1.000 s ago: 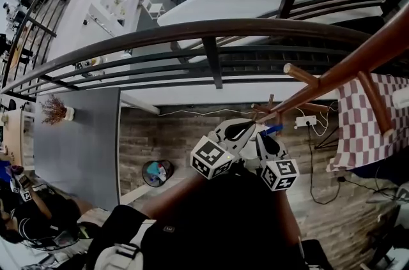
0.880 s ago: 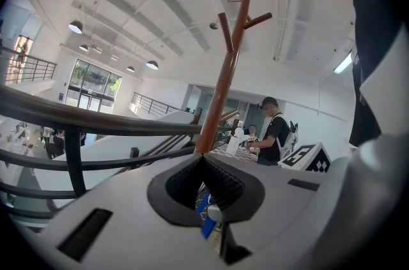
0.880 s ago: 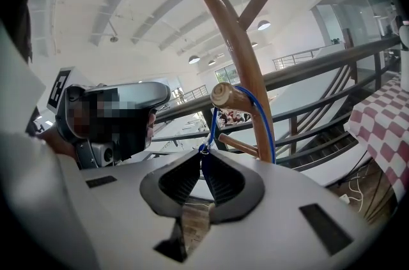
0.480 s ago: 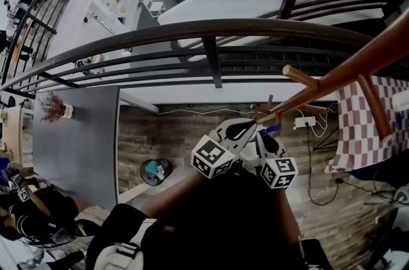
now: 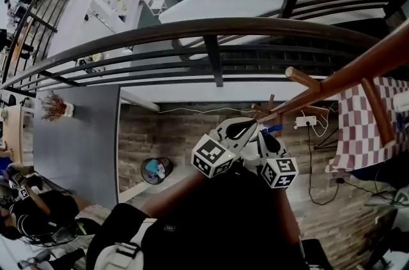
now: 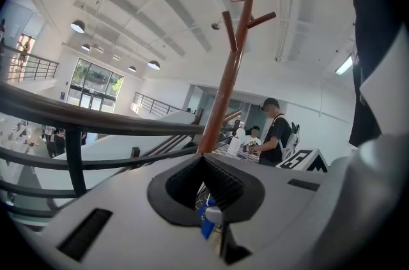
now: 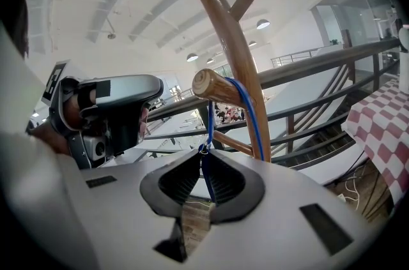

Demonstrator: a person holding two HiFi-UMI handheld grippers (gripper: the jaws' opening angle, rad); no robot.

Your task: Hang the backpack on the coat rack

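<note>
Beside balcony railing (image 5: 211, 29), plank floor (image 5: 185, 135) below, coat rack (image 5: 345, 77) at right

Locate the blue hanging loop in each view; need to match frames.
Head view: blue loop just right of centre.
Left gripper view: blue loop bottom centre.
Right gripper view: blue loop centre, over a peg, pinched by the right tool.
Shared landmark: brown coat rack pole.

The head view looks steeply down over the railing (image 5: 192, 29); both gripper views face upward, close under the coat rack (image 7: 223, 32), which all three views share
</note>
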